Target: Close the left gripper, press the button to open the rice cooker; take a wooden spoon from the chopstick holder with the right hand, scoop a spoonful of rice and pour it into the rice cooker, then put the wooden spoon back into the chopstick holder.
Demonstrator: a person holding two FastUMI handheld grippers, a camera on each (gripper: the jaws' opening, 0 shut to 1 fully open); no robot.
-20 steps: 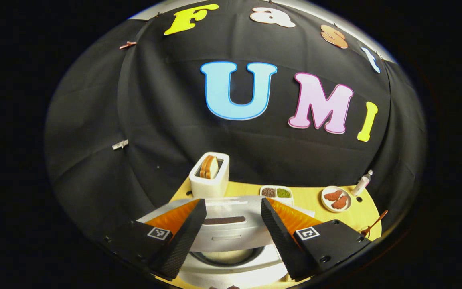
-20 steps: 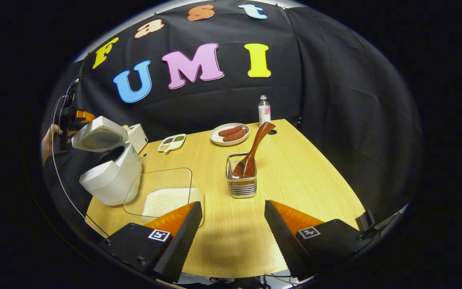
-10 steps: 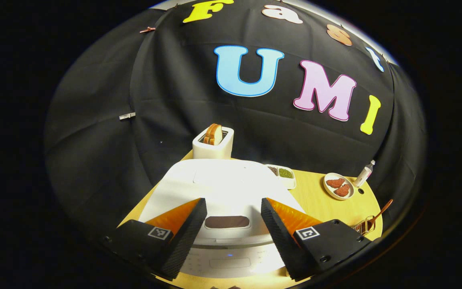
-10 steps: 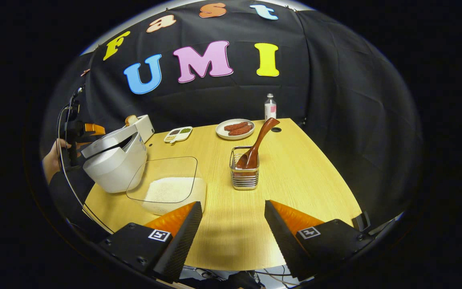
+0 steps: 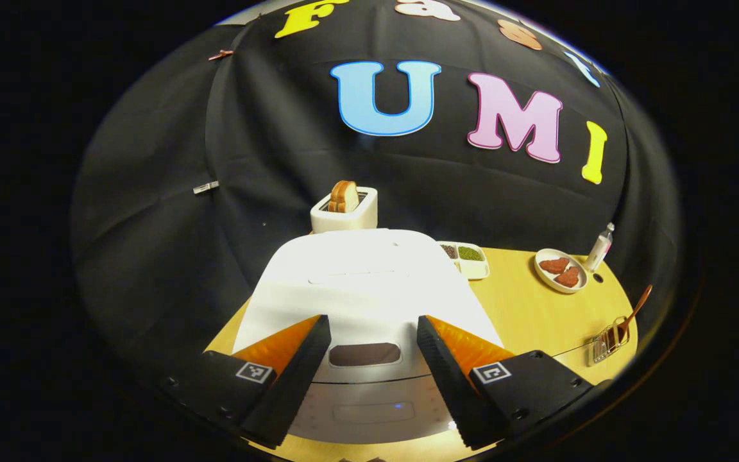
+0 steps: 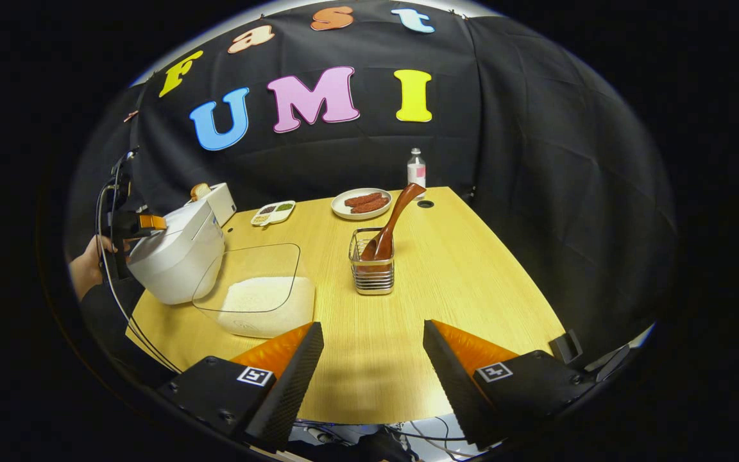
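Between the fingertips of my left gripper (image 5: 373, 321), which stand well apart, the left gripper view looks down on the white lid of the rice cooker (image 5: 369, 276). Its dark oval button (image 5: 364, 354) sits right in the gap between them. I hold the gripper there, lined up on the button, because the lid is down and pressing is the step in hand. By my reckoning the fingers must come together first, so that they make one blunt tip to push with.

My right gripper (image 6: 373, 325) is also parted and grips nothing. It hangs above the near edge of the table (image 6: 472, 276), pointed at the chopstick holder (image 6: 373, 273), which stands near the middle. The wooden spoon (image 6: 395, 215) leans in the holder with its bowl down and its handle slanting up toward the far edge. That leaves the handle free to take from above.

A clear tub of rice (image 6: 260, 301) lies toward the near left corner, just beside the cooker on the left edge. I judge it is put there so that a full spoon has little way to travel. My hand (image 6: 87, 269) shows past the cooker at that edge in the right gripper view. A plate, a small bottle and a divided dish keep to the far edge, out of the way.
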